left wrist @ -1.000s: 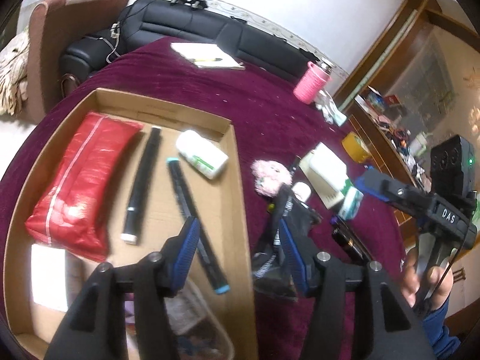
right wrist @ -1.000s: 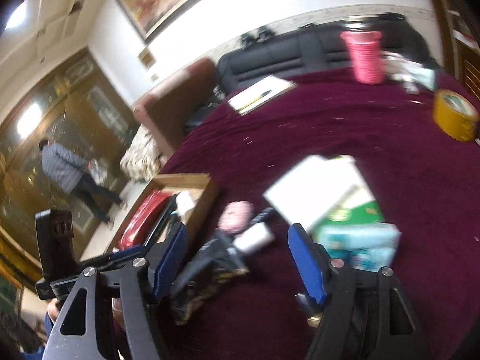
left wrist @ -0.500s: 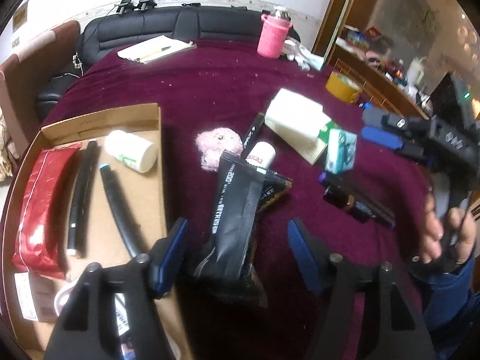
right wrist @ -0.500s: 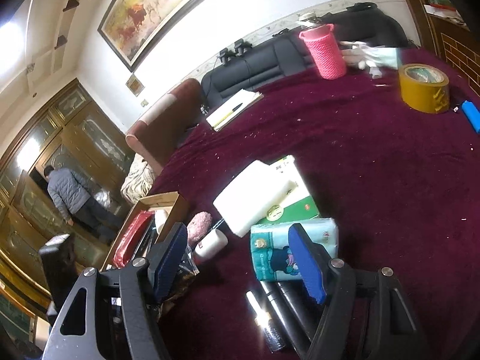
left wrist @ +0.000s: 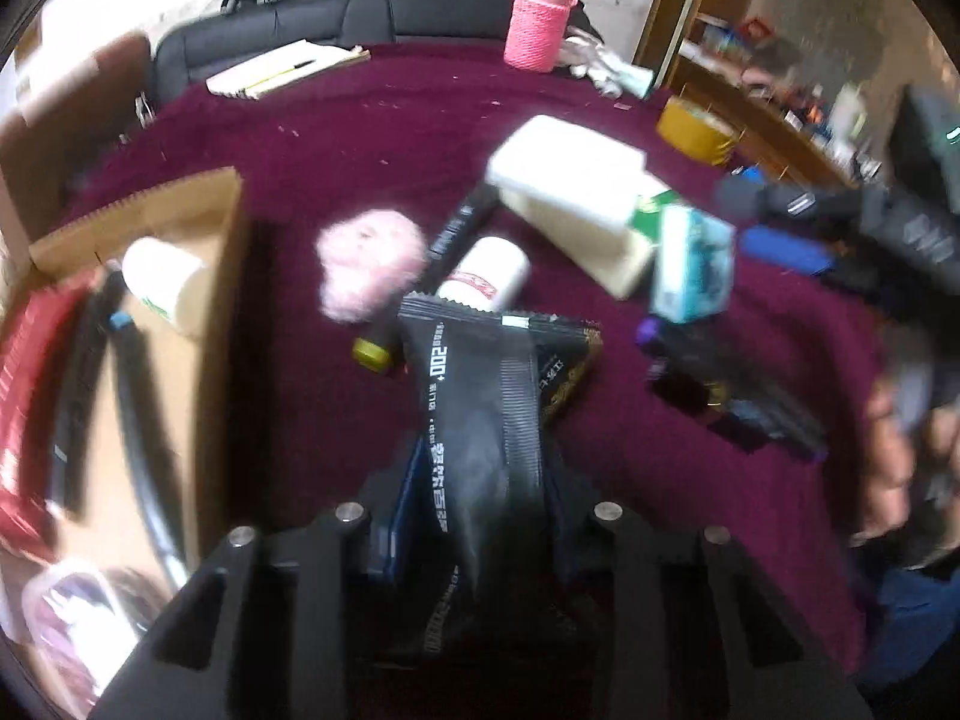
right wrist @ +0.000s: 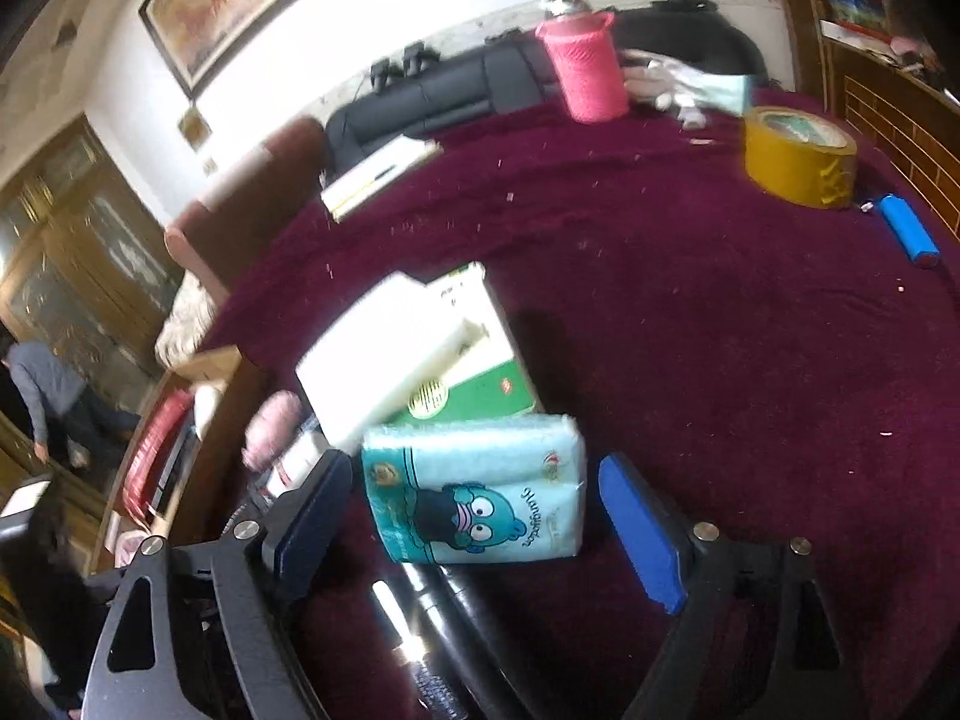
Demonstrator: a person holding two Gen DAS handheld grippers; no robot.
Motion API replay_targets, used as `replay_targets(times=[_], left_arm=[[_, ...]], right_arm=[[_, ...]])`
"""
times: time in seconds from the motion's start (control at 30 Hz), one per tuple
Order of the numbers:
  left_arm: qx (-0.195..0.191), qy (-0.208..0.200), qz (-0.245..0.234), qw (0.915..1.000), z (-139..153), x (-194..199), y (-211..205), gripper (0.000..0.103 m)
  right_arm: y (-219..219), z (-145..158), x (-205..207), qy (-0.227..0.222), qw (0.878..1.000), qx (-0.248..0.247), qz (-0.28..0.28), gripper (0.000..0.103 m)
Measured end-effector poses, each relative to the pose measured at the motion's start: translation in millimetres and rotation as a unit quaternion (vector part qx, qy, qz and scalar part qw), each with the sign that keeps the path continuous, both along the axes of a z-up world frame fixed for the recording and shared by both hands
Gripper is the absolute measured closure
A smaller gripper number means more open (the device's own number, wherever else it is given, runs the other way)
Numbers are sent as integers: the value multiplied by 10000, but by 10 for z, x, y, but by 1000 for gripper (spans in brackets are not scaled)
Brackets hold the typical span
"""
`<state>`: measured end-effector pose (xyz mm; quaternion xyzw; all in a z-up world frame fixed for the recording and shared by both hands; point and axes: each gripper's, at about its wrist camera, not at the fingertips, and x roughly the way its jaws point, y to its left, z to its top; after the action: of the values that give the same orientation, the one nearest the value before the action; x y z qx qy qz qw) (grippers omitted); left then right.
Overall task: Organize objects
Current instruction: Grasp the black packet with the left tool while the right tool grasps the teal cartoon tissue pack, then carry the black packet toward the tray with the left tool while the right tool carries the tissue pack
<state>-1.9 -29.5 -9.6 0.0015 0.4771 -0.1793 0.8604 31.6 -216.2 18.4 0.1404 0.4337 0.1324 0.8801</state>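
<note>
Left gripper (left wrist: 480, 480): jaws have just been closing and now pinch the near end of a black foil pouch (left wrist: 480, 396), white lettering running along its length. The pouch lies on the maroon tablecloth (right wrist: 720, 330), its far serrated edge touching a small white bottle (left wrist: 486, 273) with a red label. Just beside that bottle on the left — a pink fluffy ball (left wrist: 366, 264), and between the two a black marker (left wrist: 447, 240) lying at a slant with a yellow-green cap at its near end.

Right gripper (right wrist: 480, 516): jaws spread wide, having just been opening further. A teal tissue pack (right wrist: 474, 492) with a cartoon face sits between the blue pads; whether either pad touches it I cannot tell. The pack leans against a green-and-white box (right wrist: 480, 360) with a white foam block (right wrist: 384, 360) resting on top. Dark cylindrical items (right wrist: 444, 618) lie just in front of the pack, partly under the gripper; too dark to identify.

Cardboard tray (left wrist: 198, 324) at the left edge of the table holds a red pouch (left wrist: 24, 396), two dark pens (left wrist: 90, 396) and a white bottle (left wrist: 162, 276) near its far corner.

Toward the far edge of the table: open notebook (right wrist: 378, 174) with a pen on it, pink knitted bottle sleeve (right wrist: 585, 69). Toward the right edge — roll of yellow tape (right wrist: 798, 156), with a blue cylinder (right wrist: 906, 228) just beside it.

A person (right wrist: 42, 390) in grey bends by the wooden doors in the background.
</note>
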Motion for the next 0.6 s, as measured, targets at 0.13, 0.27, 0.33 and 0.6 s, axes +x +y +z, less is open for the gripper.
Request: replay_targets(times=[0.13,0.27,0.33,0.6], left_arm=[[-33,-137,5,9999,-38,-120,-56,69],[-32,-187,-36,9998,-35,-157,-105,69],[-35,-209,-39,9998,-37,-157,-114,69],[-175,-250,15,9995,-29,-186,-90,70]], right_arm=[[41,-134,72,145,9998,-153,56,14],[58,-193,68,146,9997,-100,181,25],[46,-162,37,67,9998,-104,139,25],[-49,28,-100,-327,9994,73,-42,26]])
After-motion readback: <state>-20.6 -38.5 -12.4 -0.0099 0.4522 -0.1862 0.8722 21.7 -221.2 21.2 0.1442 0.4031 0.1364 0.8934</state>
